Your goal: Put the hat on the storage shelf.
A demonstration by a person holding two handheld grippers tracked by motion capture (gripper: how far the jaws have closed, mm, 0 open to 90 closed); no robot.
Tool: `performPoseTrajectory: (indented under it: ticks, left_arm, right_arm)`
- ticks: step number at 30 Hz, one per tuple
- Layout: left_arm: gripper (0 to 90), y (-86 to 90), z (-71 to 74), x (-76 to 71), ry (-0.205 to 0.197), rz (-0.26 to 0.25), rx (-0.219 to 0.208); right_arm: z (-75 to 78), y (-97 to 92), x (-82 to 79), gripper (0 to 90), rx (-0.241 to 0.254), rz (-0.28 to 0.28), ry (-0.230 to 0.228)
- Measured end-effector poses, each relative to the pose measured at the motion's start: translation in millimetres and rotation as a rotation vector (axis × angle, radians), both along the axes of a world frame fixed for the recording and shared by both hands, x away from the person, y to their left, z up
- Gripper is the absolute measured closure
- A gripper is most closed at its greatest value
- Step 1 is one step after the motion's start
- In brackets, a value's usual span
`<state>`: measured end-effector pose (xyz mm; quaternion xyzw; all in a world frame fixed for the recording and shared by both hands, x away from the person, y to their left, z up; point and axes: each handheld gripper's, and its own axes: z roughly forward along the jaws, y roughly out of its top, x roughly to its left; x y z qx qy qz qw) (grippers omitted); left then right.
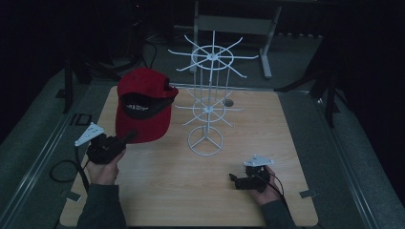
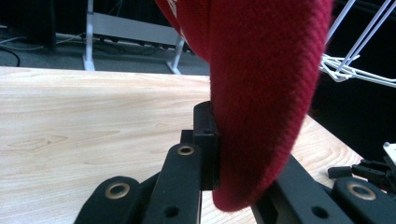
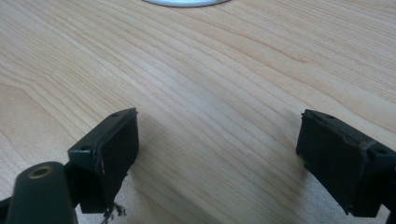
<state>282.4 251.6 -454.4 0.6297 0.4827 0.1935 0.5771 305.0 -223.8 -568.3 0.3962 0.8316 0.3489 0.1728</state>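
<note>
The red cap (image 1: 143,102), of coarse woven cloth with a black inner band, hangs over the wooden table's (image 1: 191,191) left side, its curved brim pinched between the left gripper's (image 1: 128,137) closed jaws. Just beside it stands a white wire rack (image 1: 206,95) with spoked tiers on a ring base. The right gripper (image 3: 217,154) rests low over the bare wood grain, jaws wide apart.

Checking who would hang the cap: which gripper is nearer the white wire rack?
Left. The left gripper, shut on the red cap, sits just left of the wire rack. The right gripper, open and empty, rests nearer the table's front edge.
</note>
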Motion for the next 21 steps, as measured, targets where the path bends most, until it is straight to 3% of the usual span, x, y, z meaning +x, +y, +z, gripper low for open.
performPoseTrajectory:
  ticks: [21]
  left_arm:
    - [85.8,-2.8,24.6,7.7,-0.06,0.01,0.032]
  right_arm:
    - [0.0,0.1,-0.1,12.9,0.002,-0.002,-0.001]
